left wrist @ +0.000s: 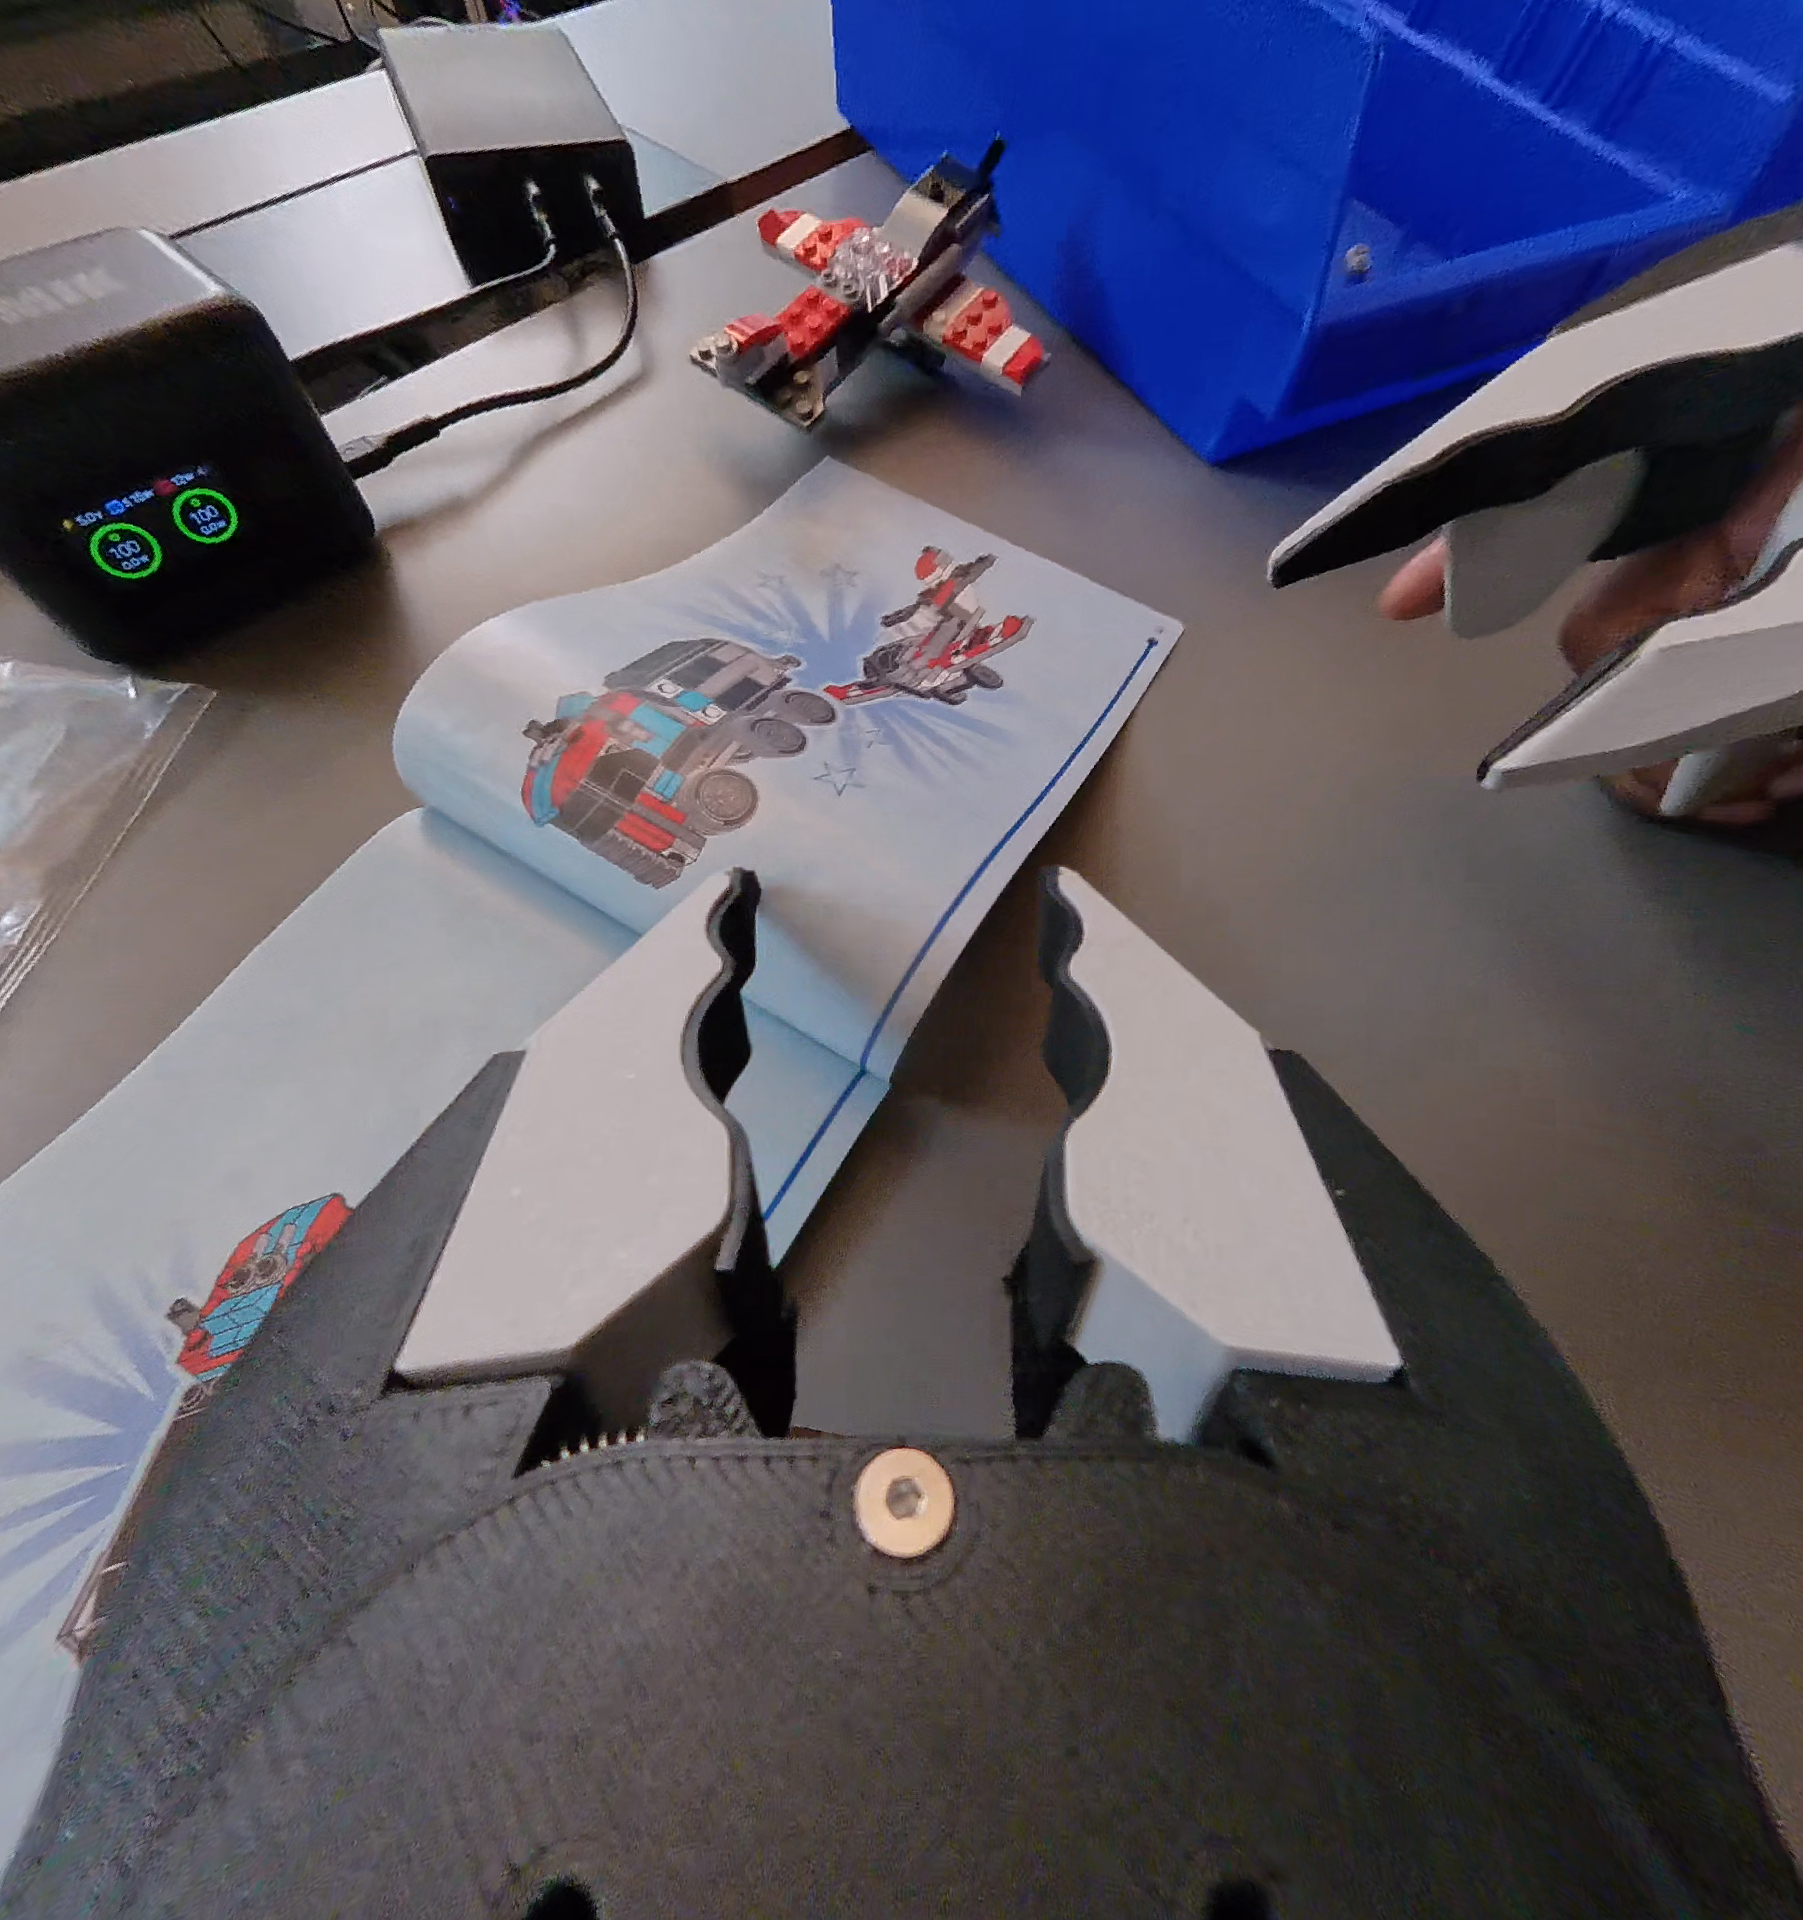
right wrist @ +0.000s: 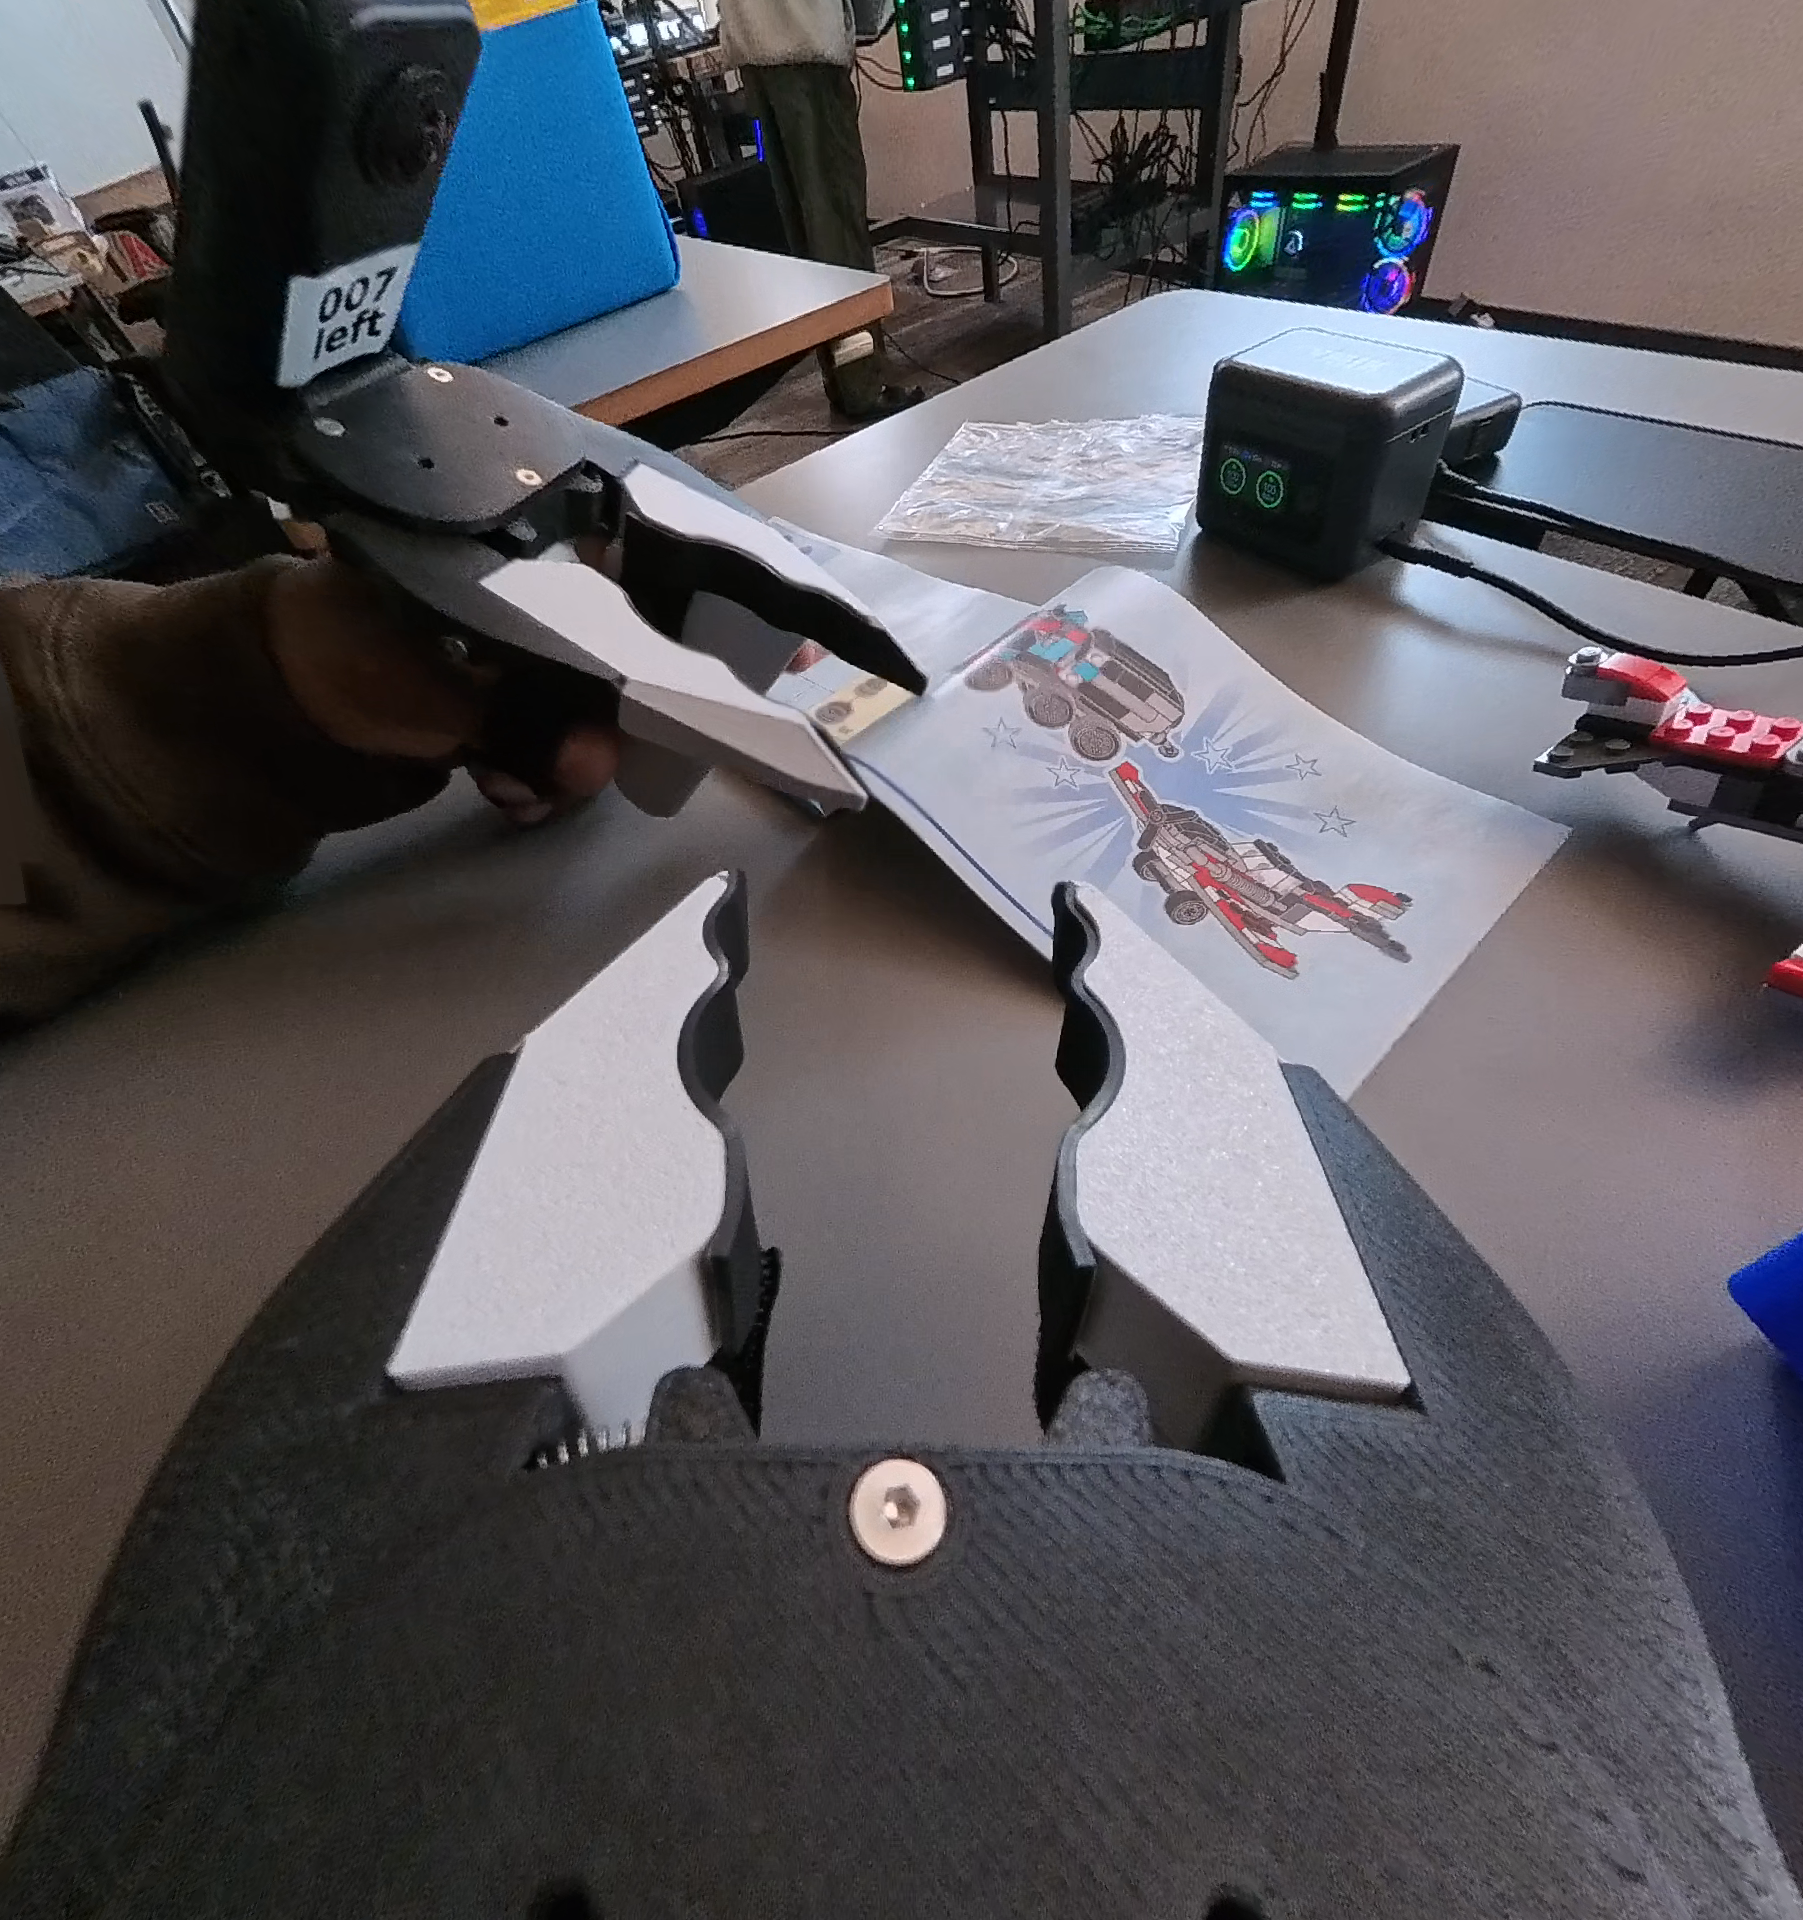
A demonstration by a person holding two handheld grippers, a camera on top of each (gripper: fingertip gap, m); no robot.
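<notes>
Nearest to us, our left gripper (left wrist: pixel 897 894) is spread wide with nothing pinched, hanging right over the near edge of the open booklet (left wrist: pixel 772 727). That right-hand page curls up off the grey table (left wrist: pixel 1396 1143), and from the other side the edge looks like it sits between the left fingers without either pad pressing on it. Our right gripper (right wrist: pixel 897 904) is spread too and empty, low over bare table, with its right finger (right wrist: pixel 1167 1039) just beside the page's corner.

Our guess at handling this well: a floppy page wants a light pinch close to the edge, coming in low and flat so the paper doesn't crease, with the other gripper pinning the flat side.

Farther back, the red and grey brick plane (left wrist: pixel 876 291) sits just beside the blue bin (left wrist: pixel 1292 208). Off to the left are a clear plastic bag (left wrist: pixel 14 790) and a black power box (left wrist: pixel 138 457) with green rings on its screen.
</notes>
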